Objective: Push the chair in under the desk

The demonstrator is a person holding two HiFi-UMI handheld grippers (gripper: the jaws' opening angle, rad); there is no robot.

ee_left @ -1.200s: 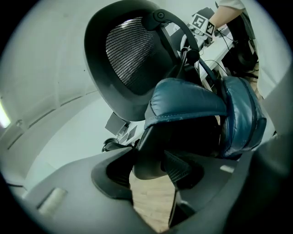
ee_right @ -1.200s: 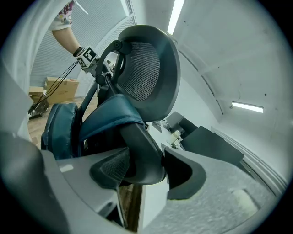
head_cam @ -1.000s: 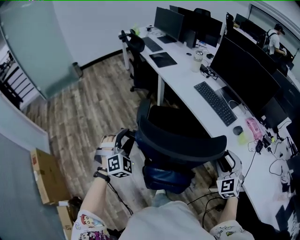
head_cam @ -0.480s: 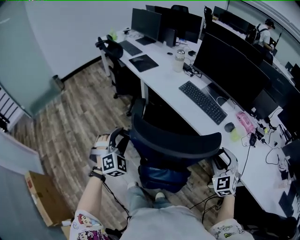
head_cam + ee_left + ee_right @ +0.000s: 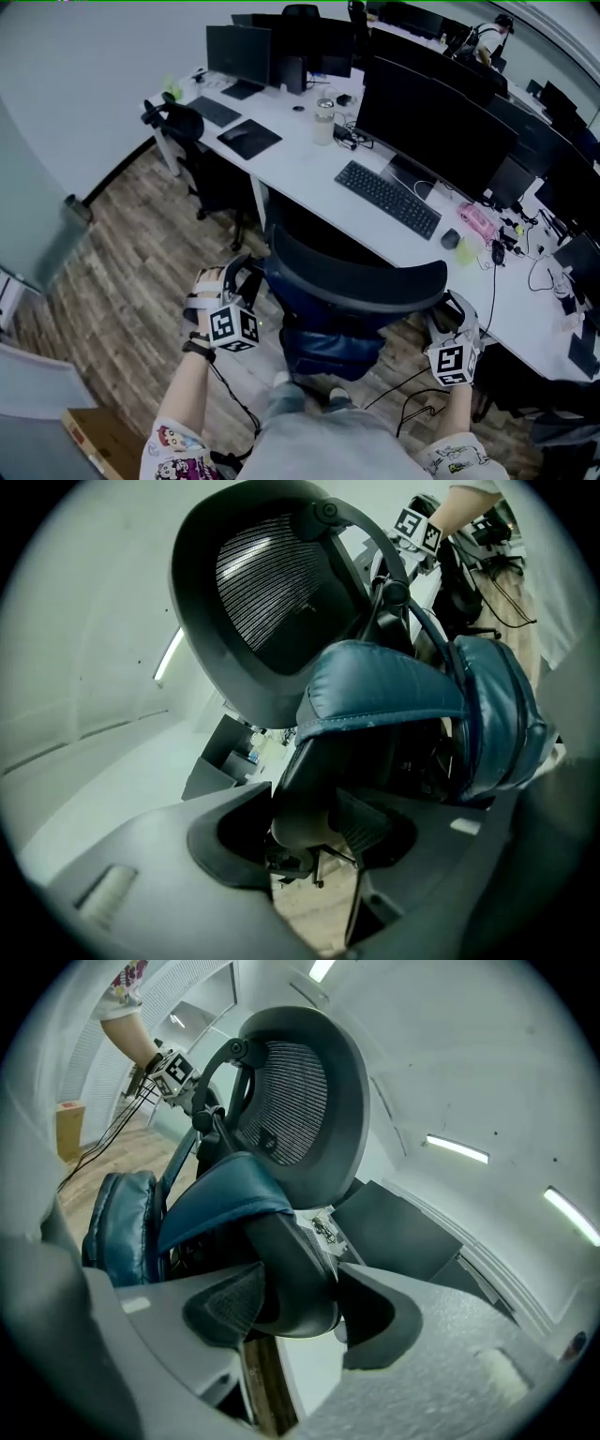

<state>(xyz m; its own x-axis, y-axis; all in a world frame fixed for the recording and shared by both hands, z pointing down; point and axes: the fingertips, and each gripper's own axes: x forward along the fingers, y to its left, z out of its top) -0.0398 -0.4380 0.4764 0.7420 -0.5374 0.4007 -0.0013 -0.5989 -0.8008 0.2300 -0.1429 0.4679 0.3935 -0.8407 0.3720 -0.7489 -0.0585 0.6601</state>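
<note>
A black office chair [image 5: 354, 281] with a curved backrest and a blue lumbar cushion [image 5: 330, 345] stands just in front of the white desk [image 5: 298, 155], its seat partly under the desk edge. My left gripper [image 5: 242, 281] is shut on the backrest's left edge. My right gripper [image 5: 448, 317] is shut on its right edge. In the left gripper view, a dark bar of the chair frame [image 5: 302, 803] sits between the pads of the left gripper [image 5: 314, 834], with the mesh headrest [image 5: 267, 583] above. The right gripper [image 5: 295, 1309] clamps the frame [image 5: 286, 1269] the same way.
On the desk are a keyboard [image 5: 387, 199], a mouse [image 5: 450, 239], a cup [image 5: 324, 120], a pink item [image 5: 476, 223] and several monitors [image 5: 431, 117]. A second chair [image 5: 187, 131] stands to the left. Cables [image 5: 412, 403] trail on the wood floor. A cardboard box [image 5: 94, 448] is near left.
The chair and both grippers have moved forward toward the desk. The desk, keyboard and monitors now sit closer, and the chair's seat has slid further under the desk edge.
</note>
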